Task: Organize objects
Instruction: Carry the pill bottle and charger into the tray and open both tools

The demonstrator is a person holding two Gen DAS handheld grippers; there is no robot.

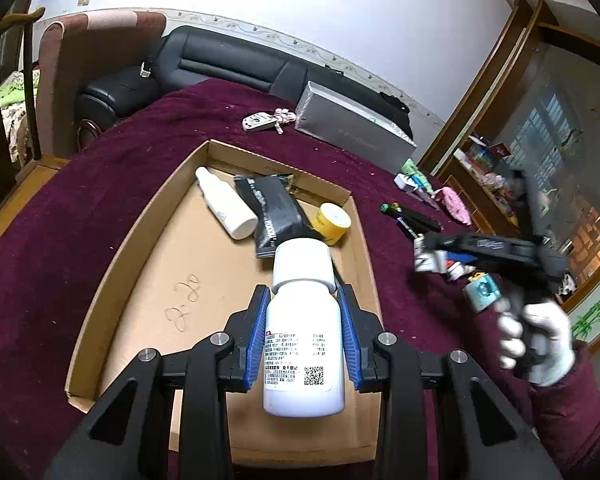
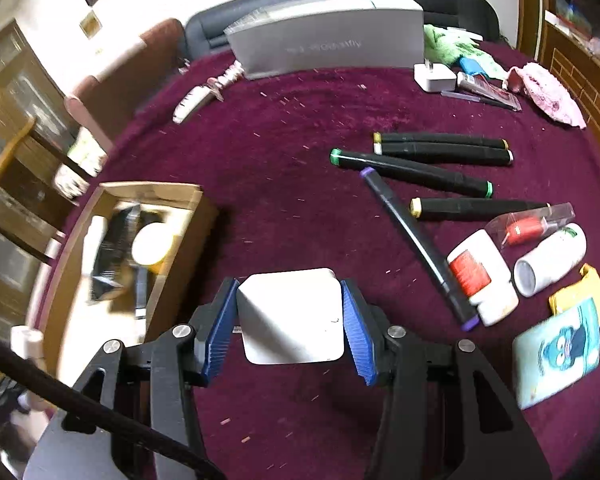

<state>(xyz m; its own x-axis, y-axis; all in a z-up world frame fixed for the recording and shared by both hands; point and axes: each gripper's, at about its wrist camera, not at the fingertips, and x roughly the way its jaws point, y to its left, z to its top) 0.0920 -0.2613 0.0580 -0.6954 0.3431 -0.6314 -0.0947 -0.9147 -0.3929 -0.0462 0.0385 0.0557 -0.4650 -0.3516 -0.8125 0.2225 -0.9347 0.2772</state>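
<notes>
The left gripper [image 1: 304, 316] clamps a white pill bottle [image 1: 303, 344] between its blue pads, jaws drawn in close on the bottle's body, cap pointing away from the camera, above the near end of a shallow cardboard tray [image 1: 100, 284]. At the tray's far end lie a white squeeze bottle [image 1: 226, 204], a black foil pouch [image 1: 272, 210] and a round yellow tin [image 1: 332, 222]. Off to the right, a white-gloved hand [image 1: 536, 344] holds the right gripper's handle, blurred.

The right gripper [image 2: 290, 316] grips a flat white square block [image 2: 290, 316], pads pressed to its two sides, jaws partly closed, above the maroon tablecloth [image 2: 292, 128]. No earlier frame shows how it got there. Just right of it lie a light-blue cartoon-printed pack [image 2: 556, 352], a yellow sachet [image 2: 584, 288] touching its upper edge, a white bottle with a red label [image 2: 480, 276] and a white tube [image 2: 550, 256] on its side. A purple-capped marker [image 2: 416, 240] runs diagonally past the red-labelled bottle; four more black markers [image 2: 440, 148] lie beyond.

Farther back sit a white charger plug [image 2: 434, 76], a pink cloth [image 2: 544, 92], a key fob [image 2: 196, 100] and a long silver box [image 2: 328, 36] at the table's far edge, with a black sofa [image 1: 220, 60] behind.
</notes>
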